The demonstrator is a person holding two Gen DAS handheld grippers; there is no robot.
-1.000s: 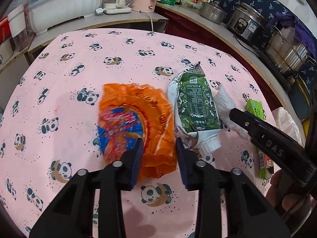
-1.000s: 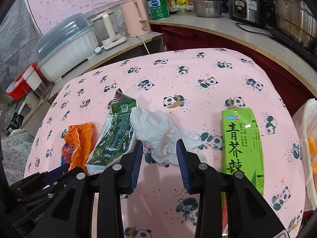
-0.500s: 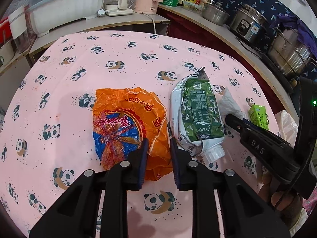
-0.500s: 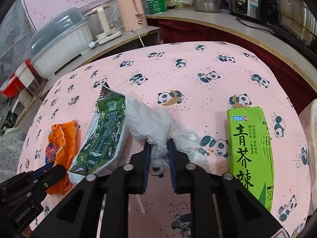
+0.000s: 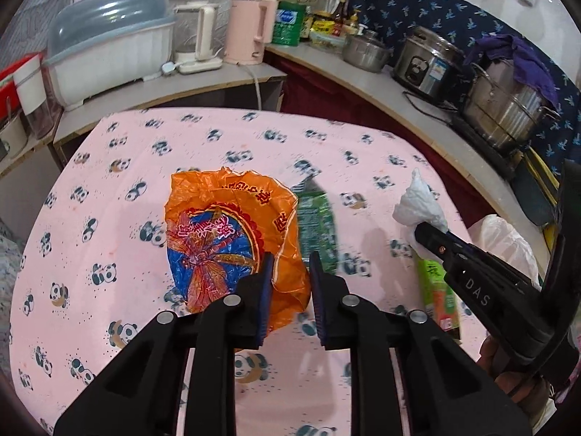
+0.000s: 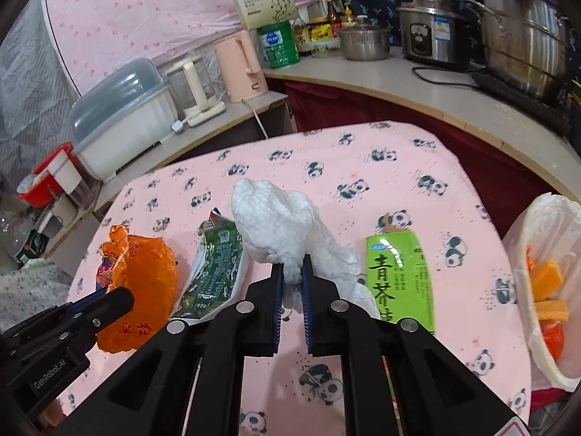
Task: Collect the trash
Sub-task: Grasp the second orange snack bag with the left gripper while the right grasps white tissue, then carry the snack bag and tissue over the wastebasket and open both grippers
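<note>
- the orange wrapper (image 5: 232, 239) is pinched at its lower right edge by the left gripper (image 5: 290, 283), whose jaws are closed onto the plastic; the sheet stands up off the pink panda tablecloth (image 5: 109, 218), spreading toward 11 o'clock from the fingers.
- the crumpled white tissue (image 6: 287, 232) is clamped between the nearly closed jaws of the right gripper (image 6: 291, 283), held up above the cloth and rising toward 11 o'clock from the tips.
- in the right wrist view a flattened green pouch (image 6: 214, 272) lies on the tablecloth at 9 o'clock of the tissue, between it and the orange wrapper (image 6: 138, 283).
- a light green carton (image 6: 399, 283) with chinese lettering lies flat at 3 o'clock of the tissue, just beside it.
- a white plastic bag (image 6: 544, 290) sits open at the table's edge, at 3 o'clock in the right wrist view, with orange scraps (image 6: 548, 290) inside.
- the left wrist view is motion-blurred around the green pouch (image 5: 316, 225) and carton (image 5: 435, 290).
- beyond the table, at 12 o'clock, a counter (image 6: 363, 72) carries a pink kettle (image 6: 241, 69), a green tin (image 6: 277, 45), a rice cooker (image 6: 432, 32) and steel pots (image 6: 523, 43); a lidded white dish rack (image 6: 123, 116) stands at 10 o'clock.
</note>
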